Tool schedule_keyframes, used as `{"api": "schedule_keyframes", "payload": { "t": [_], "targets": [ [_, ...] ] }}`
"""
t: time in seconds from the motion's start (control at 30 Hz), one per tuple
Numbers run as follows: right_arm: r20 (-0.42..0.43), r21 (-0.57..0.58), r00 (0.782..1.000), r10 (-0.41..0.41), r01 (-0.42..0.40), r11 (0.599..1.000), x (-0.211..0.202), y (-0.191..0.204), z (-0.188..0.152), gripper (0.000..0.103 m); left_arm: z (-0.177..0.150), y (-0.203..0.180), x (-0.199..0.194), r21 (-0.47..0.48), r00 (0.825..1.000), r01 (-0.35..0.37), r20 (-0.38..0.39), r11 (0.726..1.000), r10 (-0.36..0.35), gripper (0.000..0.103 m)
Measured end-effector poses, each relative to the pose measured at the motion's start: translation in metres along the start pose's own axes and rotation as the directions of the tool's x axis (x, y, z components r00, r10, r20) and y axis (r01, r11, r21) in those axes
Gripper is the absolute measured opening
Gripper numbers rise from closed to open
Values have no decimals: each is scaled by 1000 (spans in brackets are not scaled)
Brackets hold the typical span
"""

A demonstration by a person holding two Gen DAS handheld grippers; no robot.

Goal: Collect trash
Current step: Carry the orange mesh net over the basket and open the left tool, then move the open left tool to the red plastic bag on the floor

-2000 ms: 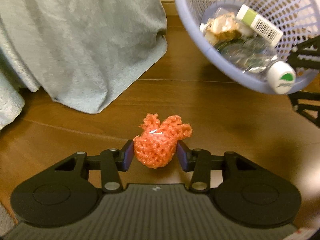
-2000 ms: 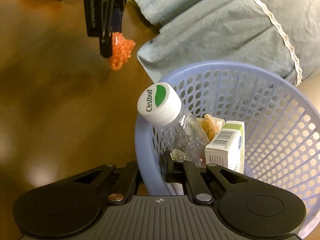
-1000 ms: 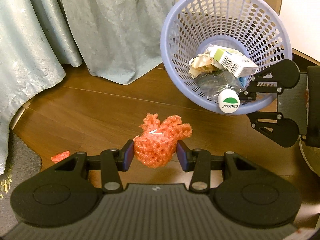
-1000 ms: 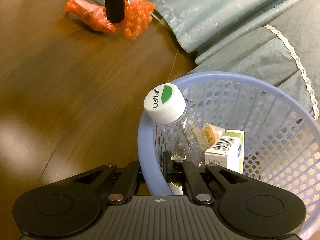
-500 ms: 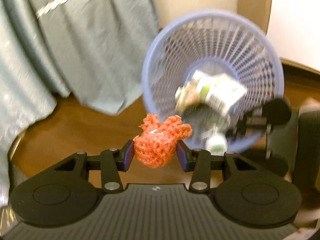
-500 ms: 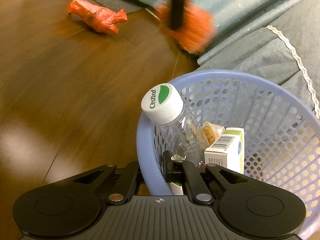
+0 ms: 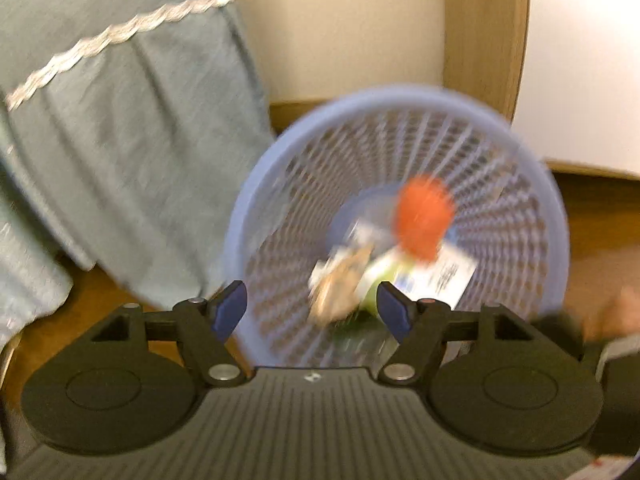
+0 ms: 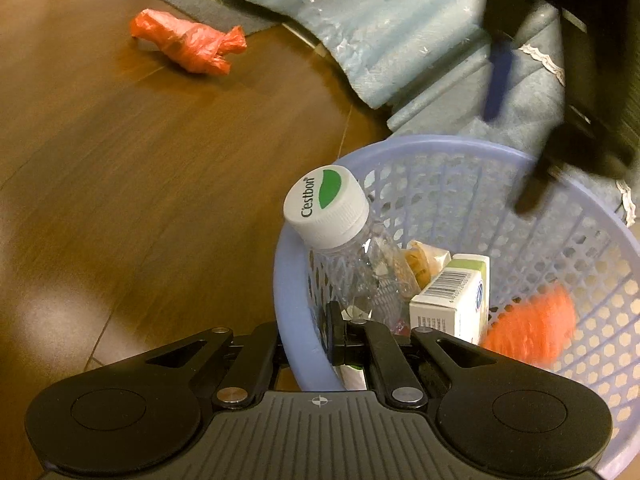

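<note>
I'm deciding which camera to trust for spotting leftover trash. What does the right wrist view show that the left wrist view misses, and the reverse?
Only the right wrist view shows the crumpled red plastic bag lying on the wooden floor, and the right gripper shut on the lavender mesh basket's rim. Only the left wrist view shows the cream wall and the open, empty left gripper. Both show the basket, the barcoded carton, the blurred orange foam net inside and the grey-green curtain.

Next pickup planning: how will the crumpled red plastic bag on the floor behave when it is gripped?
The red plastic bag looks thin and crinkled, so it will probably crush flat between the pads. Likely very light for its size. Its glossy film may slip, and its loose twisted end may flop.
</note>
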State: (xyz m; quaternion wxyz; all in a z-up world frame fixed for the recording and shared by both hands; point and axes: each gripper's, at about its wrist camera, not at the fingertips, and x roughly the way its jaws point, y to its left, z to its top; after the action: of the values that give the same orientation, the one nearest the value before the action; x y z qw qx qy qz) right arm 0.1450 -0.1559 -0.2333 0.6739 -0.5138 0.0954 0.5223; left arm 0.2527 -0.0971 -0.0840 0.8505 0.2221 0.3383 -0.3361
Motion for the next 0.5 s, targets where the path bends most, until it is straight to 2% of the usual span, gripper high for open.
{"api": "schedule_keyframes", "payload": {
  "t": [0.3, 0.5],
  "targets": [
    [1, 16, 1000, -1, 1, 1000, -2, -1, -2, 1, -68, 32, -36, -61, 991, -86, -111, 994, 79, 68],
    [-2, 11, 1000, 5, -5, 1000, -2, 1, -3, 1, -120, 62, -63, -156, 971, -176, -188, 972, 146, 68]
  ]
}}
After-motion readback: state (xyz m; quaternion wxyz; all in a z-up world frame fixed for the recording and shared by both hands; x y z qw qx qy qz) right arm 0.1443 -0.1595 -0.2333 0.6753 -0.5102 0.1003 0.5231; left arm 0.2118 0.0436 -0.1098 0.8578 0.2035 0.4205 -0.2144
